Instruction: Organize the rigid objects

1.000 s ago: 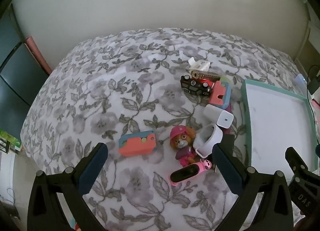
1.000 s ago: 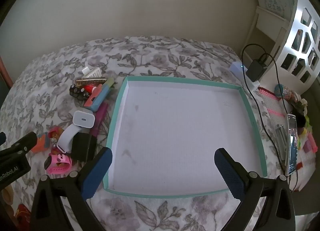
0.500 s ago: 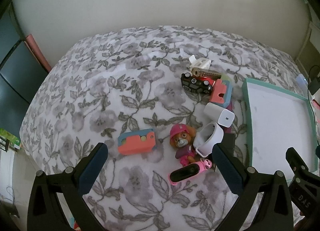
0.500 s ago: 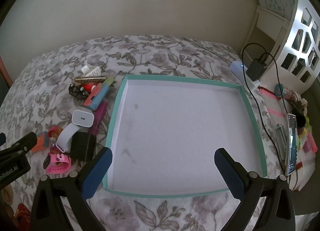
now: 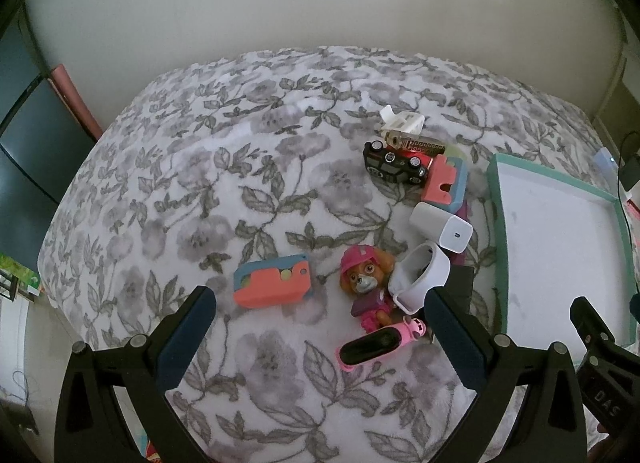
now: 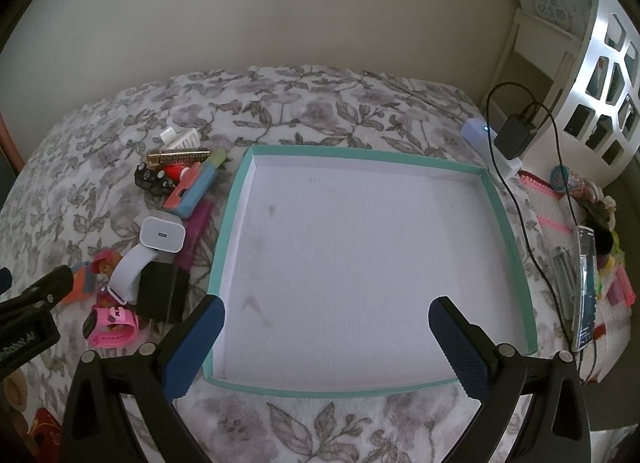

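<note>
Small rigid objects lie on a floral blanket [image 5: 200, 203]: a coral-and-blue block [image 5: 273, 281], a pup figure [image 5: 366, 281], a pink watch [image 5: 376, 343], a white band [image 5: 420, 277], a white charger [image 5: 440, 226], a second coral block [image 5: 444, 183], a black toy car [image 5: 394, 163] and a harmonica [image 5: 416, 141]. My left gripper [image 5: 320, 323] is open, held above the block and the pup. My right gripper [image 6: 326, 337] is open and empty over the teal-rimmed white tray [image 6: 508, 223]. The same cluster shows left of the tray, with the charger [image 6: 162, 233] and a black box [image 6: 164, 293].
The tray's rim also shows at the right of the left wrist view [image 5: 498, 223]. A cable and black adapter [image 6: 516, 133], a phone [image 6: 586, 287] and small clutter lie right of the tray. A white shelf [image 6: 600, 75] stands at the far right.
The left gripper has drifted slightly back and left, so the cluster and tray sit a little further right in its view. The right gripper has barely moved. Nothing was grasped.
</note>
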`<state>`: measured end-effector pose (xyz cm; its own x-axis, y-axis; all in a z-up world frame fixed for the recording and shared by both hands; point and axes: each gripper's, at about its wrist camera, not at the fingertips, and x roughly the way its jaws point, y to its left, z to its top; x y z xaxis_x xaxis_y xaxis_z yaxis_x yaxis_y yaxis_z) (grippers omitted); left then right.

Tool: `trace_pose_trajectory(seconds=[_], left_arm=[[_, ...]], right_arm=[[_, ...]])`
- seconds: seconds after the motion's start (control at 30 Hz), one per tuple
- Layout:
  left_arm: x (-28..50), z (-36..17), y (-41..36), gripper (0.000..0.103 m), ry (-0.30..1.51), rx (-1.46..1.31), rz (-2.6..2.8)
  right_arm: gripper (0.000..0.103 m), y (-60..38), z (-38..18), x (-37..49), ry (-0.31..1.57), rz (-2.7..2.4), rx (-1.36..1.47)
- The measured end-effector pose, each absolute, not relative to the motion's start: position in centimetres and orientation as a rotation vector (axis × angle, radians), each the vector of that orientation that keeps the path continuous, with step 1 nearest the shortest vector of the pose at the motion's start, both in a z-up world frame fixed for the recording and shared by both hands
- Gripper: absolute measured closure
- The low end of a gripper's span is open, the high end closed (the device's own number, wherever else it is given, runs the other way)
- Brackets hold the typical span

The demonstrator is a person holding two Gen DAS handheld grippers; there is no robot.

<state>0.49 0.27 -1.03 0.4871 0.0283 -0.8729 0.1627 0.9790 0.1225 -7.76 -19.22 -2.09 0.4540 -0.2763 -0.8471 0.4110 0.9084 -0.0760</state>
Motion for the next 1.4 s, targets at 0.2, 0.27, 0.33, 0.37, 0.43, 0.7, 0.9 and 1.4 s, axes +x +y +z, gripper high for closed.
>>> trace_pose_trajectory(seconds=[0.2, 0.27, 0.33, 0.37, 0.43, 0.7, 0.9, 1.4], left_arm=[[0.66, -1.1, 0.46, 0.0, 1.067, 0.196, -0.081], [0.7, -1.15, 0.52, 0.0, 1.069, 0.194, -0.08], [0.76, -1.19, 0.57, 0.0, 1.072, 0.193, -0.079], [0.77, -1.2, 0.59, 0.0, 1.073, 0.193, -0.078], [0.82, -1.22, 0.61, 0.0, 1.075, 0.193, -0.078], [0.85, -1.36, 0.65, 0.0, 1.081, 0.192, -0.076], [0.84, -1.4, 0.68, 0.0, 1.085, 0.193, -0.075], [0.93, -1.7, 0.83, 0.0, 1.1, 0.19, -0.068]], right_arm=[[0.0, -19.33, -2.39, -7.68, 1.025, -0.429, 0.15], [0.0, -19.38, -2.49, -7.62, 1.029, -0.43, 0.15], [0.0, -19.36, -2.58, -7.54, 1.033, -0.431, 0.15], [0.0, -19.35, -2.62, -7.49, 1.034, -0.432, 0.149], [0.0, -19.36, -2.66, -7.47, 1.035, -0.432, 0.148], [0.0, -19.27, -2.85, -7.35, 1.04, -0.433, 0.146], [0.0, -19.21, -2.94, -7.26, 1.043, -0.435, 0.143], [0.0, -19.09, -3.08, -7.15, 1.044, -0.44, 0.142]])
